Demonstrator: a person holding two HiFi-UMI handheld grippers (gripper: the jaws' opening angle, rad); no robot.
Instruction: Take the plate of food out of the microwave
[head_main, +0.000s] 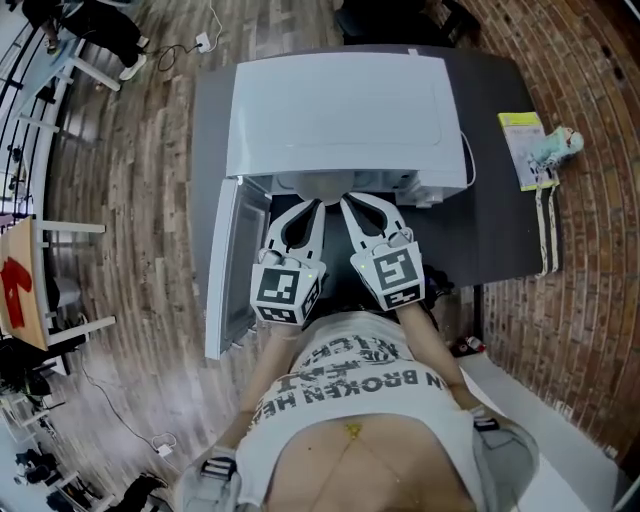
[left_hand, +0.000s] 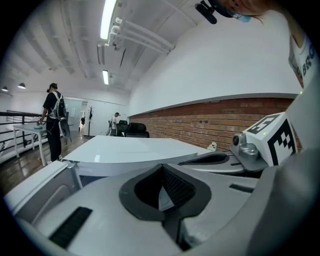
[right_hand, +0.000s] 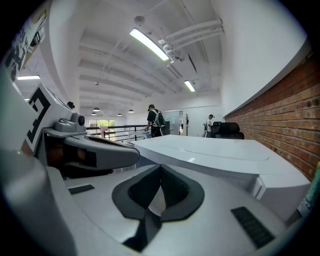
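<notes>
Head view: white microwave (head_main: 340, 115) stands on a dark table (head_main: 500, 230), left of the table's middle, its front facing the near edge.
Door: the microwave door (head_main: 228, 265) hangs open at the left, out past the table's near edge.
Left gripper: the left gripper (head_main: 303, 208) has its tips at the microwave's front opening, just under the top's front lip.
Right gripper: the right gripper (head_main: 352, 205) lies just beside the left one, with its tips at the same lip.
Left gripper view: the jaws are pressed together at the tips. A pale sliver shows through the padded hollow behind them, and what it is cannot be told.
Right gripper view: the jaws are likewise pressed together, with the same pale sliver in the hollow.
Plate of food: it is not seen in any view, since the microwave's top hides the cavity from above.
Table's right edge: a yellow-green leaflet (head_main: 527, 148) lies there with a small pale figure (head_main: 562, 143) beside it.
Background: a person (left_hand: 52, 120) stands well off, and a brick wall (left_hand: 210, 122) runs along the room.
</notes>
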